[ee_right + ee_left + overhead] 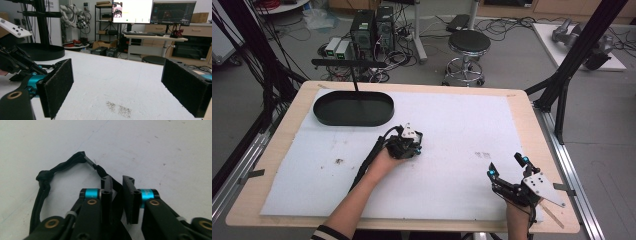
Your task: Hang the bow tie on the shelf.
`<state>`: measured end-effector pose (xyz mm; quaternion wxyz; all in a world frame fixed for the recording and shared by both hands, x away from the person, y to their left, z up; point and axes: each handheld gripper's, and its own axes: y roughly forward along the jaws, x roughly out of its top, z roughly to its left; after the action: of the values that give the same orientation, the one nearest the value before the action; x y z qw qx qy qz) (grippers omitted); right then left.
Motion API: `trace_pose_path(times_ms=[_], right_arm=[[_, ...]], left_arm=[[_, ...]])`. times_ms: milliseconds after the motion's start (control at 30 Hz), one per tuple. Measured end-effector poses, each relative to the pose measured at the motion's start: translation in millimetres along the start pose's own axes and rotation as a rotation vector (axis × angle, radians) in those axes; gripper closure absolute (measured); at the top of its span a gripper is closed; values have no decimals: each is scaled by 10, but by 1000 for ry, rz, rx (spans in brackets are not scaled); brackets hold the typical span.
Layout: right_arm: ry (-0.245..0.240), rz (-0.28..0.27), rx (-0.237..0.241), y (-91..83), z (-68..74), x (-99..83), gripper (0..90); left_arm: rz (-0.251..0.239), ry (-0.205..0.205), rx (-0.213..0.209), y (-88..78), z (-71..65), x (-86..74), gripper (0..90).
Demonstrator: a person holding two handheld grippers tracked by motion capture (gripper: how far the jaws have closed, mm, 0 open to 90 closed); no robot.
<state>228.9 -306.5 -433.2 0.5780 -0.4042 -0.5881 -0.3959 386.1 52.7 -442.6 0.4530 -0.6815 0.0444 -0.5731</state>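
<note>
A black strap [60,166] with a small metal clasp lies looped on the white table mat. One end of it runs in between the jaws of my left gripper [117,181], which is shut on it with the tips at the mat. From above, the left gripper [406,146] points down near the middle of the mat and hides the strap. My right gripper [508,167] rests near the front right corner, open with nothing between its pads [58,85]. The right gripper view looks across the mat and shows the left gripper [17,62] at its left edge.
A black oval tray [324,107] with an upright T-shaped stand [349,63] sits at the back left of the mat. A faint dark smudge [482,155] marks the mat ahead of the right gripper. A stool [468,42] and computers stand beyond the table.
</note>
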Motion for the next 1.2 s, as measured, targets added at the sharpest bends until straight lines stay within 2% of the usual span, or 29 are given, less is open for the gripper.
trace_pose_path(times_ms=[33,67,133,167,200,233,267,300,333,367,433,467,500,533,567,600,667,700,867,1033,1100,1200], right_arm=[[0,0,0,0,0,0,99],[3,-1,1,0,3,1,99],[0,0,1,-3,6,2,99],[0,0,1,-3,6,2,99],[1,1,3,-4,8,2,99],[5,4,3,-5,11,1,99],[7,6,4,-5,11,0,100],[4,4,5,-3,8,-1,99],[-1,6,2,-1,5,-4,99],[-1,6,2,2,5,-6,99],[-1,7,4,6,9,-8,99],[-1,7,4,6,9,-8,99],[-1,9,4,7,15,-7,99],[-6,8,6,9,15,-7,99],[-5,8,6,11,20,-6,99],[-5,9,6,11,22,-6,99],[-6,13,8,14,25,-10,99],[-10,11,9,18,24,-11,99],[-13,16,12,24,30,-15,99],[-13,19,11,29,40,-17,99],[-14,19,15,33,43,-18,99],[-15,23,19,40,48,-22,99]], left_arm=[[-1,2,-3,0,-6,0,828],[-2,5,-11,1,-7,0,875],[0,21,-6,-4,-21,4,886],[-2,30,8,-10,-27,7,886],[-30,36,19,-49,-19,7,888],[-30,36,19,-49,-19,7,888],[-89,29,43,-113,-9,11,889],[-89,29,43,-113,-9,11,889],[-114,34,58,-159,0,17,889],[-182,37,84,-251,22,26,889],[-244,37,107,-354,57,34,889],[-244,37,107,-354,57,34,889],[-308,39,132,-461,89,38,889],[-308,39,132,-461,89,38,889],[-339,47,144,-518,105,39,889],[-415,54,170,-629,132,40,889],[-491,55,204,-749,167,33,889],[-491,55,204,-749,167,33,890],[-666,73,280,-1006,260,-7,889],[-848,31,335,-1210,366,-47,890],[-909,8,337,-1265,422,-59,890],[-949,-14,326,-1301,533,-67,890]])
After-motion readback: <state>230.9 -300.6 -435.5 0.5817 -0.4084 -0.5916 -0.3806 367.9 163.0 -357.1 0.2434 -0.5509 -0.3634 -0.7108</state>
